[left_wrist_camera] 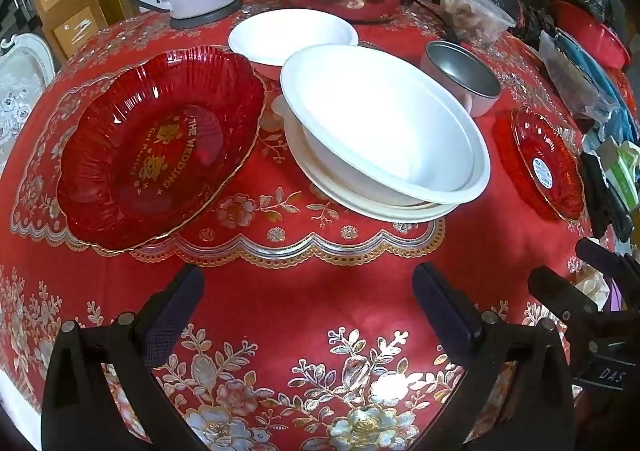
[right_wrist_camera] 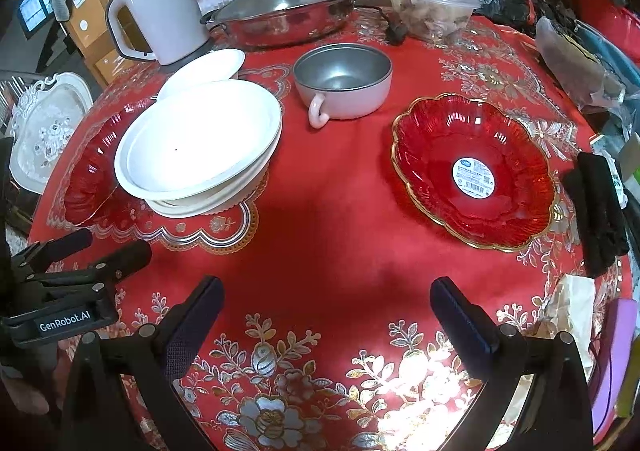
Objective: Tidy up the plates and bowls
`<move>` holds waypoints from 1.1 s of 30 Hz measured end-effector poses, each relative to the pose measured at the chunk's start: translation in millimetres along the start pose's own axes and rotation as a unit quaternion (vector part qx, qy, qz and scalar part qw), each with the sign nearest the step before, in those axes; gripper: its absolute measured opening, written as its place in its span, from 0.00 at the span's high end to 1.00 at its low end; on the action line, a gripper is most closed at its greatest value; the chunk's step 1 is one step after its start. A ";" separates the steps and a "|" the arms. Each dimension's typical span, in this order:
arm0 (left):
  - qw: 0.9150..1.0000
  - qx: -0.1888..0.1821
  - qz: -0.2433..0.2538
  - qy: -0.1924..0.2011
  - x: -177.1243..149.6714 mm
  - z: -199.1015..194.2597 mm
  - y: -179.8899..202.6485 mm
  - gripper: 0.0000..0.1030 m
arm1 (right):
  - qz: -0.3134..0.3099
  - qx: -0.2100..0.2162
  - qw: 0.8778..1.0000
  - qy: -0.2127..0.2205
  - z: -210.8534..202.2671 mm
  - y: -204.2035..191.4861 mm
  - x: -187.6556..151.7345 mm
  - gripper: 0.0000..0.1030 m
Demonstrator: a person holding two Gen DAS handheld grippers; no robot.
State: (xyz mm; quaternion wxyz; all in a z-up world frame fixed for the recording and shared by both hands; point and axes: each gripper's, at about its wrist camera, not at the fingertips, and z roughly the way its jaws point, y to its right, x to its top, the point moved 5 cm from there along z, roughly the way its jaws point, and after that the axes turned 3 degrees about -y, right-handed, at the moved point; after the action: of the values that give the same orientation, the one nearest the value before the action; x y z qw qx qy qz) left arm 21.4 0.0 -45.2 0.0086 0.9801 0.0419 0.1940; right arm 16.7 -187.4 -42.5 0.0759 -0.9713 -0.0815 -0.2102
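A stack of white bowls and plates sits mid-table, with a single white bowl behind it. A red glass dish with gold lettering lies to the left of the stack. A second red dish with a white sticker lies to the right. A grey metal bowl with a pink handle stands behind. My left gripper is open over bare cloth near the front edge. My right gripper is open too, holding nothing.
A white kettle, a lidded steel pan and a clear food tub line the back of the red flowered tablecloth. Bags, black items and clutter crowd the right edge. A white ornate tray sits off the left.
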 end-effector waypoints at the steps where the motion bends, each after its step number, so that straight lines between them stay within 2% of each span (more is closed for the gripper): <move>1: 1.000 0.002 0.000 0.000 0.3 0.4 -0.2 0.00 | -0.001 0.000 1.000 -0.001 0.4 -0.5 0.4 0.00; 11: 1.000 0.003 -0.001 -0.011 -1.0 1.1 -5.9 0.00 | -0.006 0.001 1.000 -0.004 1.3 -2.2 0.9 0.00; 33: 1.000 0.002 -0.003 -0.005 -4.5 5.4 -6.4 0.00 | -0.015 -0.001 1.000 -0.008 1.7 -6.3 0.7 0.00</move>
State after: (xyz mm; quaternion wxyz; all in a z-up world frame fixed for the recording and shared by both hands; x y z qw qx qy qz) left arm 18.9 6.1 -52.1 0.0076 0.9809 0.0454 0.1890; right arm 16.8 -180.9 -43.1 0.0707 -0.9717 -0.0963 -0.2037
